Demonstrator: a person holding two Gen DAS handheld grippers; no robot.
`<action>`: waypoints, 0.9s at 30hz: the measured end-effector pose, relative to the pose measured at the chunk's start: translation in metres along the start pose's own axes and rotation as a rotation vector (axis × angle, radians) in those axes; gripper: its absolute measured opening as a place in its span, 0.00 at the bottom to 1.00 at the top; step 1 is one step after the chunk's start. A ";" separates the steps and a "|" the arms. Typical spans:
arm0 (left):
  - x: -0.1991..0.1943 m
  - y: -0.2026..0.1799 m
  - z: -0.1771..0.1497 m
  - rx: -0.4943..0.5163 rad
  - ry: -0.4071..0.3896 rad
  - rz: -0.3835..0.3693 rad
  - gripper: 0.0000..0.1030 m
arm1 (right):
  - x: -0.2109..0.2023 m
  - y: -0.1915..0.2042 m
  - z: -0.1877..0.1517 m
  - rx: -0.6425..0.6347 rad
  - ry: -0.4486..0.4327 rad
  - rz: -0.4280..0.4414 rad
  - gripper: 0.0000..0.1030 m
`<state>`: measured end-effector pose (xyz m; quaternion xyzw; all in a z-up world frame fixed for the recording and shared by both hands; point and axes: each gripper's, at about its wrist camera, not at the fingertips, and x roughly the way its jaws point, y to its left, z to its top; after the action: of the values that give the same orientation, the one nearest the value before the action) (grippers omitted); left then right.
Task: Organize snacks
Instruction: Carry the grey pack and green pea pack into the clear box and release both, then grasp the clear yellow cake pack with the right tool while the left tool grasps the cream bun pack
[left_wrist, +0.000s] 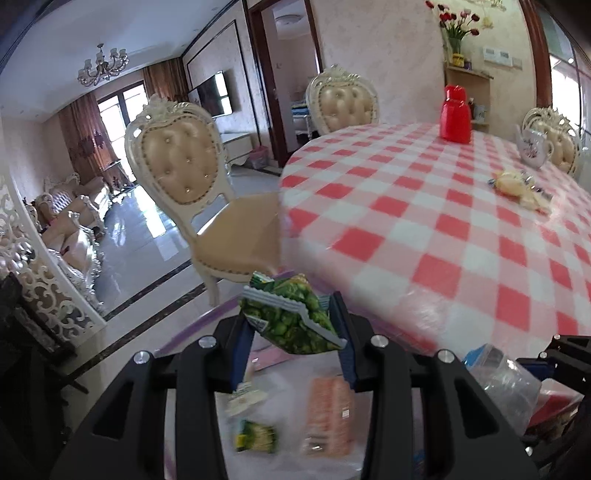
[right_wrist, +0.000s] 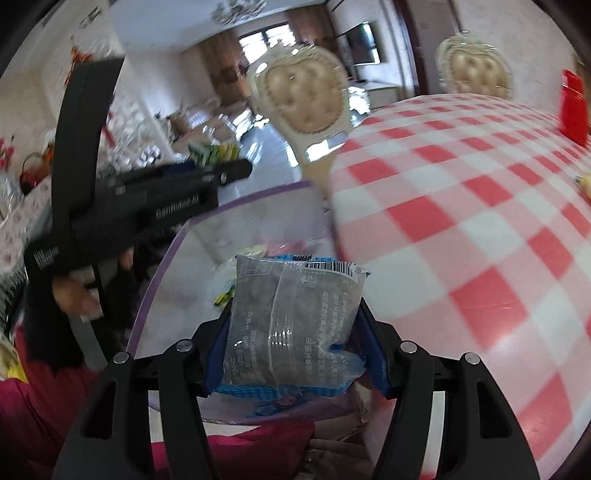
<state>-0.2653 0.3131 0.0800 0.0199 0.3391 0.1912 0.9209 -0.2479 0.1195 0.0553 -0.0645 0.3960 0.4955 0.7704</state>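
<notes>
My left gripper (left_wrist: 291, 314) is shut on a green pea snack packet (left_wrist: 291, 317) and holds it above a clear bin with a purple rim (left_wrist: 192, 328). Inside the bin lie an orange packet (left_wrist: 327, 417) and a small green packet (left_wrist: 255, 435). My right gripper (right_wrist: 295, 328) is shut on a blue and clear snack packet (right_wrist: 291, 321), held over the same bin (right_wrist: 155, 280). The left gripper (right_wrist: 162, 199) also shows in the right wrist view, at the left, with green packet (right_wrist: 210, 151) at its tip.
A round table with a red and white checked cloth (left_wrist: 443, 221) fills the right. On it stand a red container (left_wrist: 456, 114), a teapot (left_wrist: 533, 147) and yellow snacks (left_wrist: 517, 184). Cream chairs (left_wrist: 184, 184) stand by the table's far edge.
</notes>
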 end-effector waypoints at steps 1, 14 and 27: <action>0.002 0.005 -0.001 0.001 0.011 0.010 0.40 | 0.005 0.004 0.000 -0.011 0.010 0.005 0.59; -0.005 0.002 0.003 -0.076 -0.055 0.148 0.93 | -0.015 -0.013 0.005 0.038 -0.074 0.109 0.79; 0.016 -0.168 0.060 -0.107 0.008 -0.451 0.98 | -0.131 -0.202 -0.025 0.430 -0.270 -0.364 0.83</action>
<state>-0.1595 0.1689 0.0883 -0.1060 0.3280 -0.0018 0.9387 -0.1223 -0.0875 0.0677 0.0966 0.3677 0.2585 0.8881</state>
